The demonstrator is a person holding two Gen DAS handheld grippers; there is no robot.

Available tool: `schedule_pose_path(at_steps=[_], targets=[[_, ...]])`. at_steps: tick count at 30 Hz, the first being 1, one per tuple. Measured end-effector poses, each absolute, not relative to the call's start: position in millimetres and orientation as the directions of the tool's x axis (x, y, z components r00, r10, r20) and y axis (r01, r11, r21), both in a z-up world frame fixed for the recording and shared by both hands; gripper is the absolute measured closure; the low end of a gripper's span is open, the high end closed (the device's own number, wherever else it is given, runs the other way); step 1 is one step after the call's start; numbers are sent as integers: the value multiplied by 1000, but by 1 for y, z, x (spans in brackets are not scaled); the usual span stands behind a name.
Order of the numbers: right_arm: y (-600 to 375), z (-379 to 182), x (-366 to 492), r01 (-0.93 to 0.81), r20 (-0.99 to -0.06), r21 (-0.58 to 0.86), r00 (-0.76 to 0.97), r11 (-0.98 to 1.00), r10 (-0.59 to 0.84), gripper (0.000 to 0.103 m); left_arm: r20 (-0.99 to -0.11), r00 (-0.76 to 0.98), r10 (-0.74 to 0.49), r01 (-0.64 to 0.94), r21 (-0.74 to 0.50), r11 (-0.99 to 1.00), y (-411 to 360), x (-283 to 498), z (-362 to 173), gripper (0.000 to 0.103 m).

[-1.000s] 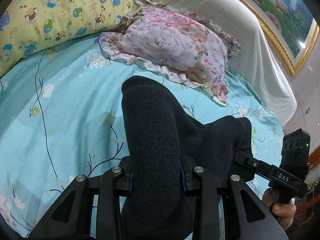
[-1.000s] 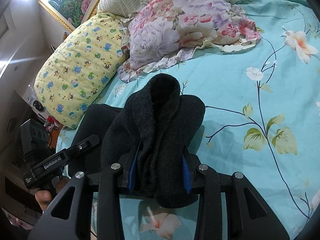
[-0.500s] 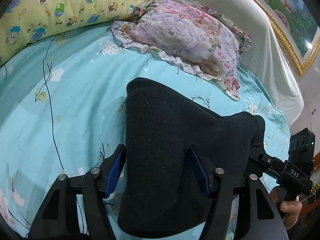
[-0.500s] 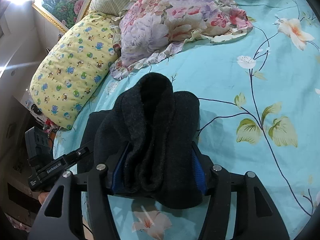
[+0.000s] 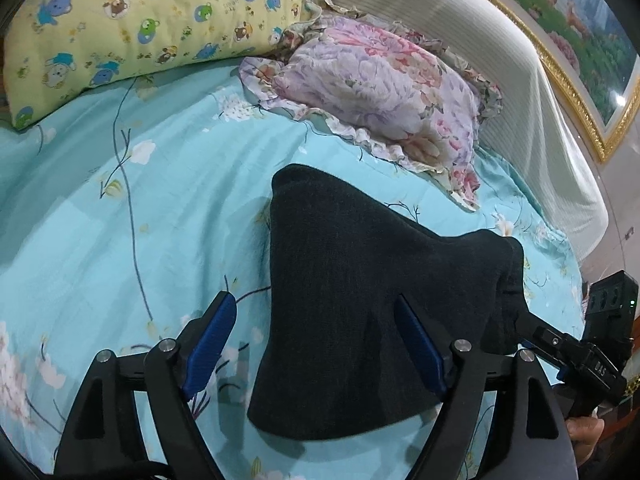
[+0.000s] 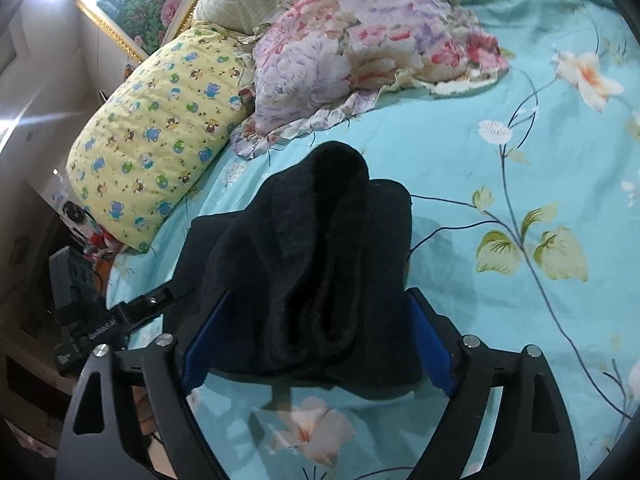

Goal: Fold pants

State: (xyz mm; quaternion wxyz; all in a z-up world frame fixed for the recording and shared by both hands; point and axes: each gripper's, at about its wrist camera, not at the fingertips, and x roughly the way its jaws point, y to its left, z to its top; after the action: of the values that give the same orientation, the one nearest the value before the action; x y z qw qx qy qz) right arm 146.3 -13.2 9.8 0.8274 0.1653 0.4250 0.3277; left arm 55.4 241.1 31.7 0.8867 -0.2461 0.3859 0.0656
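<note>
The dark charcoal pants (image 5: 360, 292) lie folded in a thick bundle on the turquoise floral bedsheet (image 5: 160, 216). My left gripper (image 5: 316, 328) is open, its blue-padded jaws spread wide, the left jaw clear of the cloth and the right jaw beside the bundle's edge. In the right wrist view the pants (image 6: 316, 264) show as a bunched stack of layers. My right gripper (image 6: 316, 328) is open, its jaws standing either side of the bundle. Each gripper shows in the other's view: the right one (image 5: 576, 352), the left one (image 6: 108, 320).
A floral ruffled pillow (image 5: 380, 88) and a yellow cartoon-print pillow (image 5: 132, 20) lie at the head of the bed, with a white striped bolster (image 5: 500, 64) behind. A gold-framed painting (image 5: 580, 40) hangs on the wall. The bed's edge is near the other gripper.
Both grippers have opened and let go of the pants. The bundle has dropped and spread flatter on the sheet. Both grippers have pulled back slightly.
</note>
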Motion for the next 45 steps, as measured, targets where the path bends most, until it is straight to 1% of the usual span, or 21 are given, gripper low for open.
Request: schedule_pose_path(at_steps=[1,6,10,13,23,29,34,45], targets=[[-13,12,143,-408,-597,539,432,737,676,13,-720,690,-66,-308,-376,874,240,53,32,21],[-16,20,127,-444,-584,483,478,755,656,11,-720,694,-12,-309,-314,898,231,37,35,20],[-20,25,118,-457,-569,446,519,770,637,8,-704,710,23,-316,-289,904,226,22,38,19],[-20,26,112,-462,-567,433,528,774,632,8,-705,708,46,-325,-268,907,223,15,39,19],[-16,24,86,-496,-548,385,555,778,625,6,-704,703,101,-320,-187,929,200,0,40,18],[-14,25,66,-538,-509,334,588,774,629,1,-708,697,114,-312,-157,937,188,-5,35,17],[-10,23,58,-548,-519,278,605,789,604,1,-706,697,127,-303,-129,944,180,-7,32,17],[-10,11,52,-536,-532,247,621,807,576,1,-691,701,174,-294,-58,954,166,-4,31,17]])
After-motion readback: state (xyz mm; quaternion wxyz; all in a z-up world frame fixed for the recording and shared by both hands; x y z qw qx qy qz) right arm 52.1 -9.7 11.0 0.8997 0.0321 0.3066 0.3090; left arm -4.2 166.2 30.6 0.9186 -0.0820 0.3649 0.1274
